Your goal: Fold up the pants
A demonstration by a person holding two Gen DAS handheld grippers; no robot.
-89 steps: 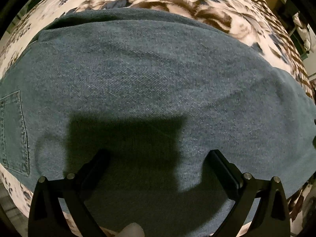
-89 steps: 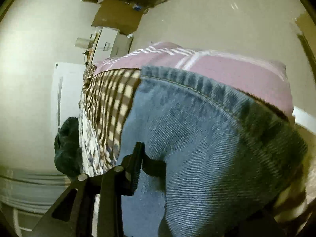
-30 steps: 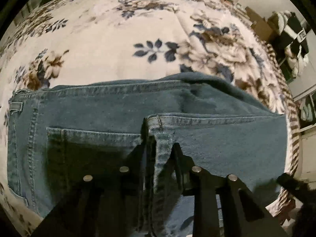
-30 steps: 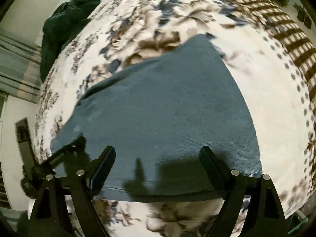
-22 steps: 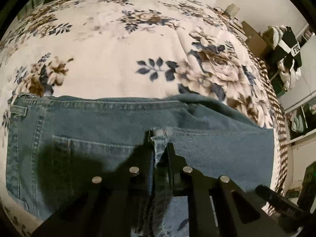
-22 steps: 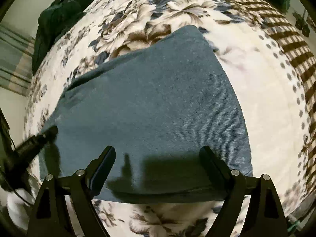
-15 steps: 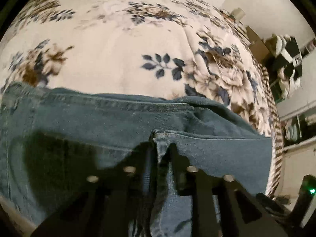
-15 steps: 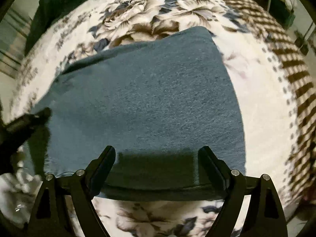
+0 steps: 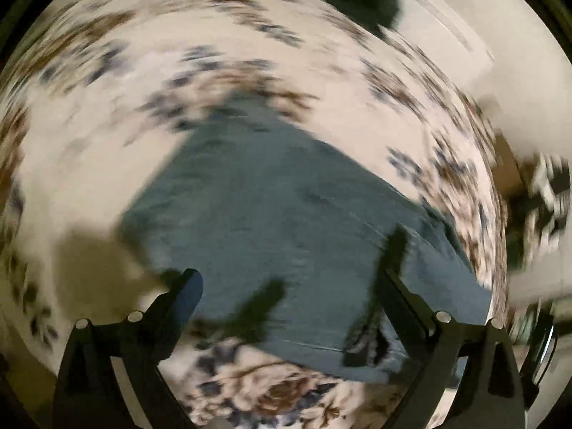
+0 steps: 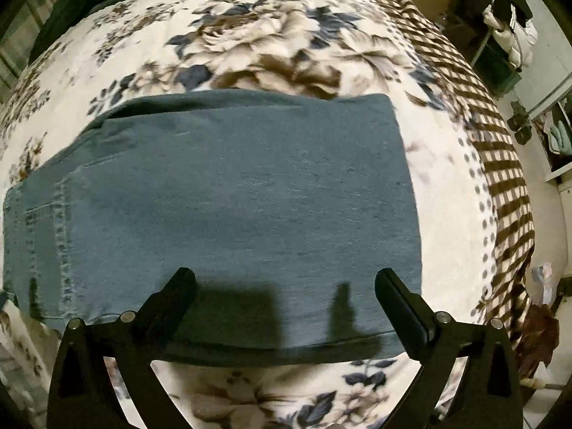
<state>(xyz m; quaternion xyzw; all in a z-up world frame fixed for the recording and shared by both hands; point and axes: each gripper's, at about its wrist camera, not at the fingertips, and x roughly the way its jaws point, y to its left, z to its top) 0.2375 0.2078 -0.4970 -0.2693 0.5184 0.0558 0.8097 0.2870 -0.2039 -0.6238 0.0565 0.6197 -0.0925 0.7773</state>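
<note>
Currently: one pants [image 10: 228, 193] folded on bed [image 10: 271, 53] | left tool [image 9: 289, 279], right tool [image 10: 286, 282] both spread, empty | pocket stitching shows only in right view

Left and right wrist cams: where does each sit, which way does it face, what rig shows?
Left wrist: on the left gripper, looking down along its open fingers at the folded jeans on the floral blanket; heavily motion-blurred.
Right wrist: on the right gripper, looking down past open fingers at the jeans and blanket; sharp.
Shared: the jeans and the blanket.
</note>
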